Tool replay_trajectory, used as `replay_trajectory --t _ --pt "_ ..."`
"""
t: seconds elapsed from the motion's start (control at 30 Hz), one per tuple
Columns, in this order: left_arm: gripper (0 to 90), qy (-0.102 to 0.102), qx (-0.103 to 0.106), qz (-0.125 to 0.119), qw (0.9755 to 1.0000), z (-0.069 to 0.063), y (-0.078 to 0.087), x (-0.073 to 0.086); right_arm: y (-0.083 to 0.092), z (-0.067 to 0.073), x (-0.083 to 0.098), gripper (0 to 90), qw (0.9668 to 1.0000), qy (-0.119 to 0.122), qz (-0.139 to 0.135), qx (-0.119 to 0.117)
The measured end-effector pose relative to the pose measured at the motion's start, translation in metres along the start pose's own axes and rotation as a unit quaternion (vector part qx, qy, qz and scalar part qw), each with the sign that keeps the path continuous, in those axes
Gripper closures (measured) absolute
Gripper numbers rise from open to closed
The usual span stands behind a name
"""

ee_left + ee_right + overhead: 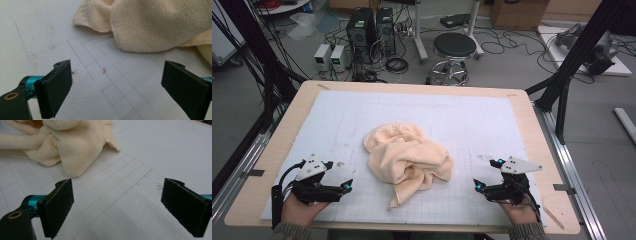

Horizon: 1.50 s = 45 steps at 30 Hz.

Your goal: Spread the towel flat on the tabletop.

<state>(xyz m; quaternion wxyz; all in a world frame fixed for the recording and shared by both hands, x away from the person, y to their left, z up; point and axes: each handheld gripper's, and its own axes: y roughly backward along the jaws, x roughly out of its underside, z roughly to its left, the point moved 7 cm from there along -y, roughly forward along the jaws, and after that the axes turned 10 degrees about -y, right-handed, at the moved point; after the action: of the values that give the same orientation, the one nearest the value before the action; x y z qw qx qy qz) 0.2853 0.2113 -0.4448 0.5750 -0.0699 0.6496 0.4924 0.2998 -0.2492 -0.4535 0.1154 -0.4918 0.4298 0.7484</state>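
A crumpled cream towel lies in a heap near the middle of the white gridded mat. My left gripper rests low at the mat's front left, open and empty, pointing toward the towel, which lies a short way ahead of its jaws. My right gripper sits at the front right, also open and empty. In the right gripper view the towel lies ahead to the left, apart from the jaws. A tail of the towel hangs toward the front edge.
The mat covers a wooden table with bare rims. Beyond the far edge stand a round black stool, computer towers and loose cables on the floor. Black frame posts rise at both sides.
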Motion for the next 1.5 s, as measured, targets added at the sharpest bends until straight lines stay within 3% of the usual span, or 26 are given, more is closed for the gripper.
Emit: replay_trajectory --t 1.13,1.33,1.5 --pt "10.5 0.001 0.003 -0.002 1.0000 -0.001 -0.001 -0.001 0.000 0.002 0.003 10.3 1.0000 -0.005 0.004 -0.001" --pt "11.0 0.009 0.003 -0.004 0.9999 -0.002 -0.002 -0.005 -0.003 0.003 -0.003 10.3 1.0000 0.002 0.000 -0.004" --pt "11.1 0.013 0.010 -0.023 0.9996 -0.005 -0.008 -0.022 -0.009 0.007 -0.023 10.4 0.9998 0.012 -0.009 -0.015"
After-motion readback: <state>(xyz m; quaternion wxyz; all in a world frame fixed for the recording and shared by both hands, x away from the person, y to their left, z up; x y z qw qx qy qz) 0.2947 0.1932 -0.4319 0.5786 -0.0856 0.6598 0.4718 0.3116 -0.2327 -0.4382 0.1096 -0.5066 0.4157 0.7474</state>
